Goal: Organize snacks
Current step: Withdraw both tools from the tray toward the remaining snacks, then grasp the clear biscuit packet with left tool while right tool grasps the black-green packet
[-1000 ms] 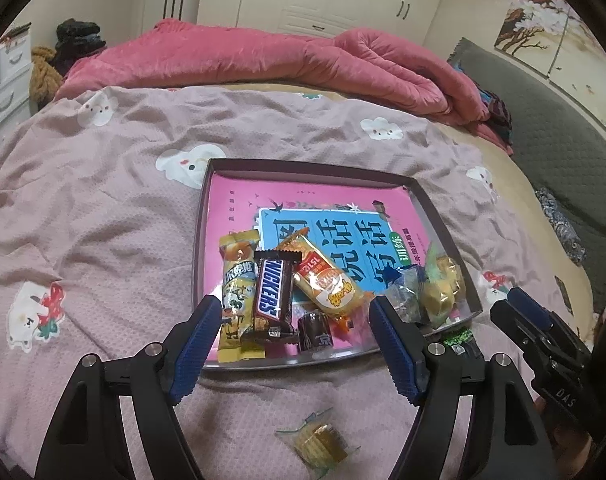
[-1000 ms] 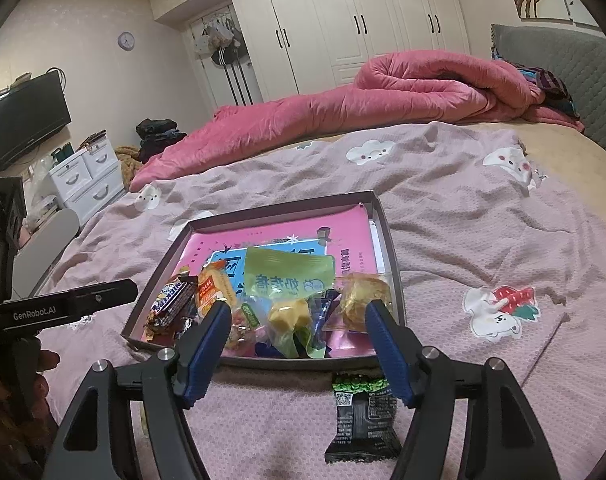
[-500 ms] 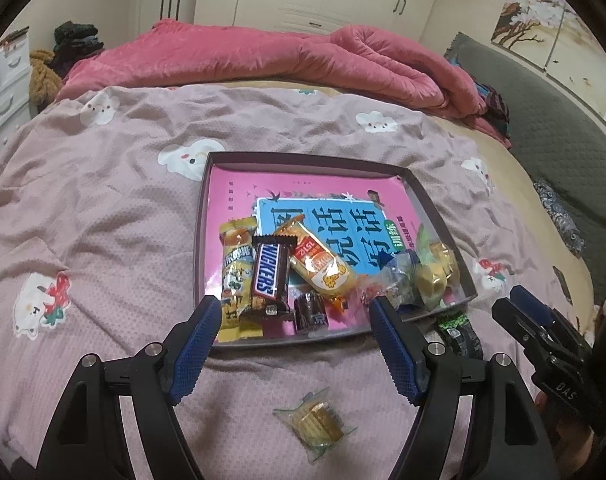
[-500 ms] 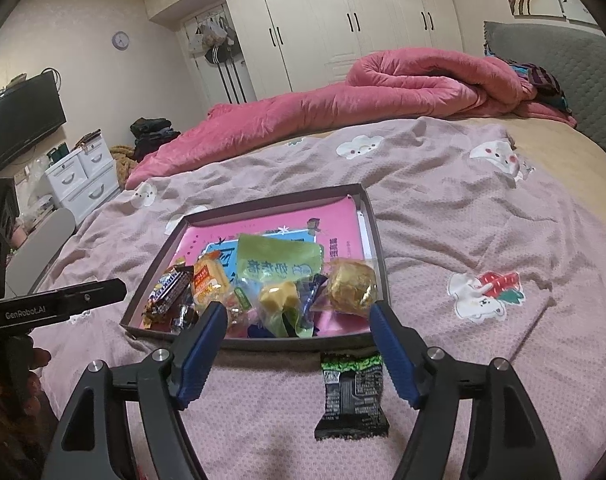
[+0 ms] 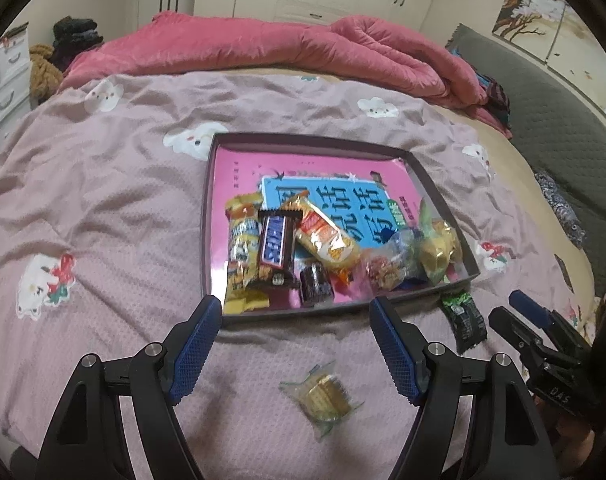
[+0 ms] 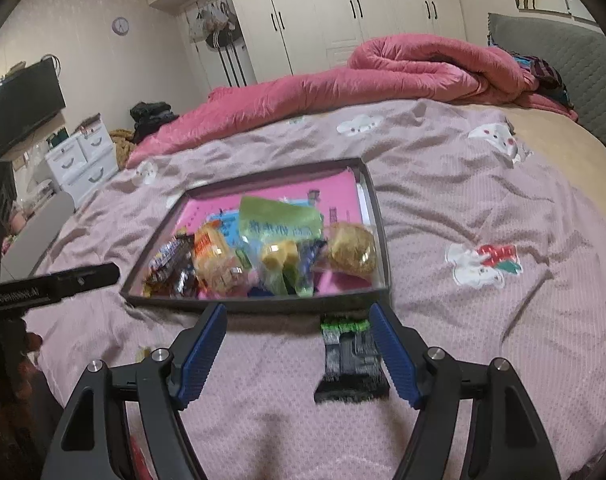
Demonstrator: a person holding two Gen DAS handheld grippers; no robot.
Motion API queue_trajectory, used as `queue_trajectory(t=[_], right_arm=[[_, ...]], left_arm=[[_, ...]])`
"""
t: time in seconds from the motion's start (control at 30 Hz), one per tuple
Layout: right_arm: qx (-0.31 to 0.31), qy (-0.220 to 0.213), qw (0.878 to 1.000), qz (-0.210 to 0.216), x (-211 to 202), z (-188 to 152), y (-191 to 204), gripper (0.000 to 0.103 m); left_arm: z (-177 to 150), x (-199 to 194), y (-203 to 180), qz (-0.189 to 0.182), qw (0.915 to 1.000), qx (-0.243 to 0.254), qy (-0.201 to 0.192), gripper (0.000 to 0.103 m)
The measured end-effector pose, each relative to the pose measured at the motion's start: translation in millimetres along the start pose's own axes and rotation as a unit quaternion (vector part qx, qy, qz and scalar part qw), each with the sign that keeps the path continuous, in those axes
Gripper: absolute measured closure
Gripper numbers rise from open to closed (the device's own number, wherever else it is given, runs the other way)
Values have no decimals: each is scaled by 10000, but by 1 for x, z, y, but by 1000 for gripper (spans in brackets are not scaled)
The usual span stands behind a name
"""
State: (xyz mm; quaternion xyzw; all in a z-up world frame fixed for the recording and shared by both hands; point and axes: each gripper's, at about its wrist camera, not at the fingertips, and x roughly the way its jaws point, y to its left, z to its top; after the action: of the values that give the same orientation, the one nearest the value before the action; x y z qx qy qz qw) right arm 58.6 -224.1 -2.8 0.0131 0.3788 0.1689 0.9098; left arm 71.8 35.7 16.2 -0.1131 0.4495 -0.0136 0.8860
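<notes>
A dark shallow tray (image 5: 207,216) with a pink book as its floor lies on the pink bedspread and holds several snacks, among them a Snickers bar (image 5: 275,242) and an orange packet (image 5: 325,236). A clear-wrapped biscuit (image 5: 323,396) lies on the bedspread in front of the tray, between and below the tips of my open, empty left gripper (image 5: 297,312). A black and green packet (image 6: 349,354) lies by the tray's near edge, just inside the right finger of my open, empty right gripper (image 6: 299,320). The tray also shows in the right wrist view (image 6: 379,236).
A rolled pink duvet (image 5: 303,48) lies across the far side of the bed. A grey headboard (image 5: 563,120) runs along the right. White drawers (image 6: 79,160) and a television (image 6: 23,108) stand left of the bed. The other gripper shows at the edge of each view.
Both grippers have drawn back from the tray toward the near edge of the bed. The loose biscuit and the black and green packet now sit nearer the fingertips. Both stay open.
</notes>
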Motion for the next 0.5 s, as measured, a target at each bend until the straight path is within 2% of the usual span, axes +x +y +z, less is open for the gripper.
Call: queue_trajectory(t=[0.3, 0.5], right_arm=[[173, 540, 9979, -303, 16, -17, -18, 30], [28, 683, 9968, -404, 31, -21, -22, 30]], left_arm=[[-35, 22, -11, -107, 9980, 263, 566, 26], [-51, 40, -15, -117, 9953, 282, 915, 26]])
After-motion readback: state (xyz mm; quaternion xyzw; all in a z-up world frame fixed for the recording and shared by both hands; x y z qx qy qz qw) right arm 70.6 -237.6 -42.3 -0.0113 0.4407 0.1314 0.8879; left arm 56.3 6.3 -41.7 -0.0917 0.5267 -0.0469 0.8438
